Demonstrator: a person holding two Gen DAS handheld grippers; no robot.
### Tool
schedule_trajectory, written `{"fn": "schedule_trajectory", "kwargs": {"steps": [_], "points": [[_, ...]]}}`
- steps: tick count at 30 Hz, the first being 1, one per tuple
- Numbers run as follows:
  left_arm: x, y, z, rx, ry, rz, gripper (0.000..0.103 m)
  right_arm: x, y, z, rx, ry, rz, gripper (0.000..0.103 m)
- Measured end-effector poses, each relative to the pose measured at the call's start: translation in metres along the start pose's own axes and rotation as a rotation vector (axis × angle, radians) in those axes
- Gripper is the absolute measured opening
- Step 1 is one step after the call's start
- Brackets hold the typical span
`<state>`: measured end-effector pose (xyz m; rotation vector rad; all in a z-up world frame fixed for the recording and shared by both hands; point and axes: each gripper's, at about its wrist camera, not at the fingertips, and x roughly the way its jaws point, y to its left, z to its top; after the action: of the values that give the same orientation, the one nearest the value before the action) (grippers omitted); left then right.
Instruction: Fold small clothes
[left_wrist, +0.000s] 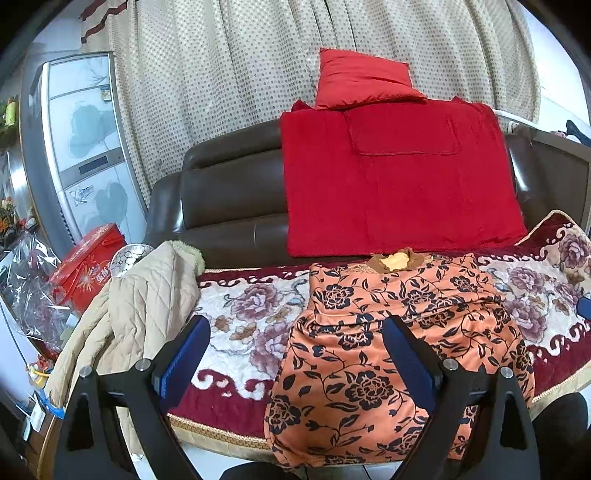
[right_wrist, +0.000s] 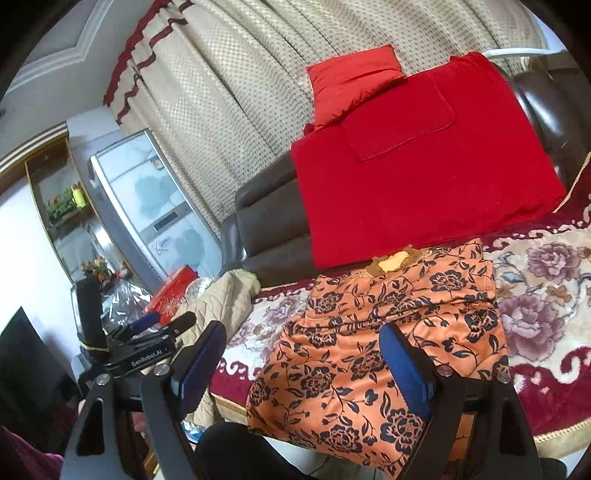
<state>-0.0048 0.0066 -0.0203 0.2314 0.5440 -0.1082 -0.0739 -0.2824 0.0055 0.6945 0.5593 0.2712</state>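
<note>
Both grippers are spread wide with nothing in them. The left gripper (left_wrist: 297, 334) hangs over the near part of the orange floral top (left_wrist: 399, 354), which lies partly folded between and under its jaws, collar at the far end. The right gripper (right_wrist: 304, 341) sits above the same top (right_wrist: 388, 343), again right between the jaws. Underneath is a flowery blanket (left_wrist: 251, 314), and off past the left jaw lies a beige quilted jacket (left_wrist: 147, 306). Further out, straight ahead, a red throw (left_wrist: 399, 184) drapes over the dark sofa (left_wrist: 229, 192), with a red cushion (left_wrist: 362, 79) on top.
</note>
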Motion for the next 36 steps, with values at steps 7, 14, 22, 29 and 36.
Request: {"fn": "schedule_trajectory", "kwargs": {"steps": [7,14,22,29,36], "points": [[0.007,-0.001,-0.022,0.015,0.059,-0.032,0.095,0.002,-0.001,-0.014,-0.009,0.039,-0.061,0.088],[0.069,0.024,-0.085,0.000,0.271,-0.019,0.094,0.014,-0.055,-0.040,0.083,0.157,-0.201,0.088],[0.142,0.070,-0.168,-0.116,0.532,-0.007,0.094,0.029,-0.149,-0.089,0.300,0.329,-0.359,0.088],[0.169,0.078,-0.204,-0.176,0.569,-0.101,0.084,0.045,-0.189,-0.117,0.366,0.420,-0.414,0.088],[0.183,0.077,-0.205,-0.213,0.576,-0.254,0.062,0.054,-0.212,-0.135,0.395,0.455,-0.432,0.088]]}}
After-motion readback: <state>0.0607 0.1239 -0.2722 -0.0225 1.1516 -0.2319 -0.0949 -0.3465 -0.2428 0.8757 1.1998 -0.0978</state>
